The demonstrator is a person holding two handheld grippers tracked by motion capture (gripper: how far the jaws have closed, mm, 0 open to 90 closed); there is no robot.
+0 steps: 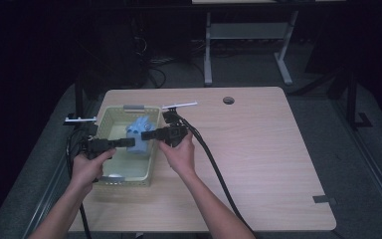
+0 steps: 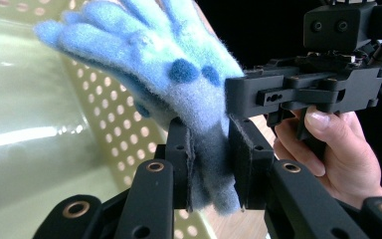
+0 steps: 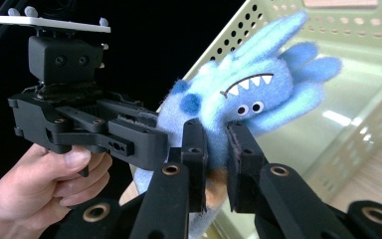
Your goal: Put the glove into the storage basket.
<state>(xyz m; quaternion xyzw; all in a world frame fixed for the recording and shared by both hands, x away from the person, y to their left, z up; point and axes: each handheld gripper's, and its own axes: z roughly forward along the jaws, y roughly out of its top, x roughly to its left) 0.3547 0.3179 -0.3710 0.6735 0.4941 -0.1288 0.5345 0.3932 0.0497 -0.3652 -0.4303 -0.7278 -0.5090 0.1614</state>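
Observation:
A fuzzy blue monster glove [image 1: 139, 132] with dark blue spots, a toothy mouth and small eyes hangs over a pale green perforated basket [image 1: 110, 115]. My left gripper [image 1: 132, 143] comes in from the left and is shut on the glove's cuff [image 2: 211, 169]. My right gripper [image 1: 145, 135] comes in from the right and is shut on the same cuff end [image 3: 218, 149], close beside the other one. The glove's fingers [image 3: 298, 74] point up and away over the basket. Both grippers' jaws nearly touch each other at the glove.
The basket sits at the left of a light wooden table [image 1: 258, 149], with a small pale object [image 1: 113, 176] at its near end. A black cable [image 1: 214, 167] trails from the right gripper across the table. A round hole [image 1: 228, 100] is near the far edge.

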